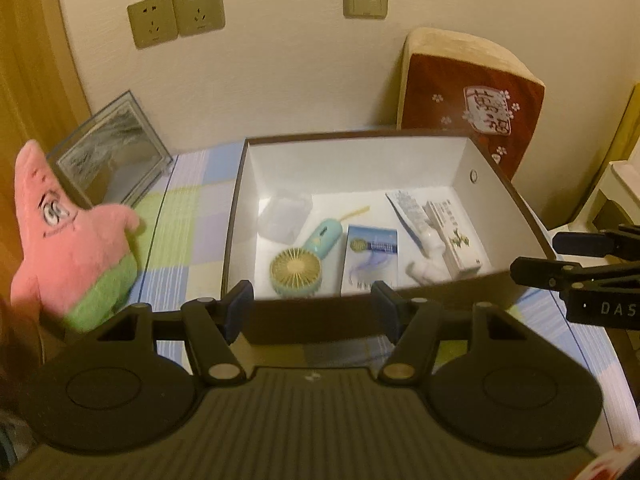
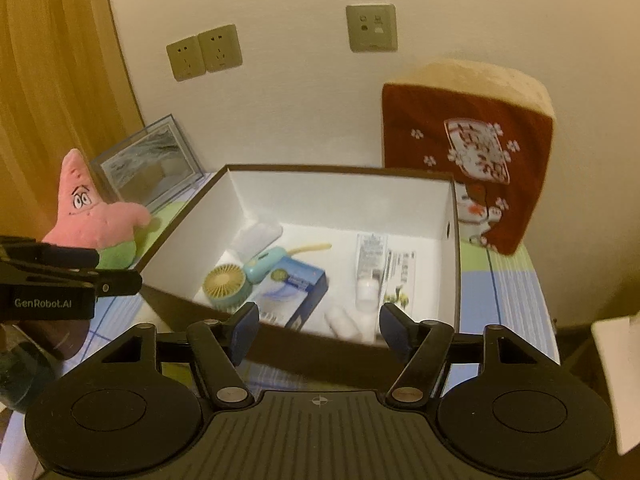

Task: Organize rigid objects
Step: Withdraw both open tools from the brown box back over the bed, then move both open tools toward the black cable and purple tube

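An open brown box (image 1: 240,184) with a white inside stands on the checked cloth; it also shows in the right wrist view (image 2: 450,216). In it lie a teal hand fan (image 1: 298,268) (image 2: 226,282), a blue-white carton (image 1: 372,258) (image 2: 294,286), a clear plastic case (image 1: 284,214) (image 2: 256,240), a white tube (image 1: 416,220) (image 2: 370,268) and a white medicine carton (image 1: 456,240) (image 2: 398,276). My left gripper (image 1: 312,308) is open and empty in front of the box's near wall. My right gripper (image 2: 318,324) is open and empty at the box's near edge.
A pink starfish plush (image 1: 68,240) (image 2: 94,216) sits left of the box. A glass picture frame (image 1: 112,152) (image 2: 150,160) leans on the wall behind it. A red cushion (image 1: 468,104) (image 2: 468,152) stands at the back right. Wall sockets (image 1: 176,16) are above.
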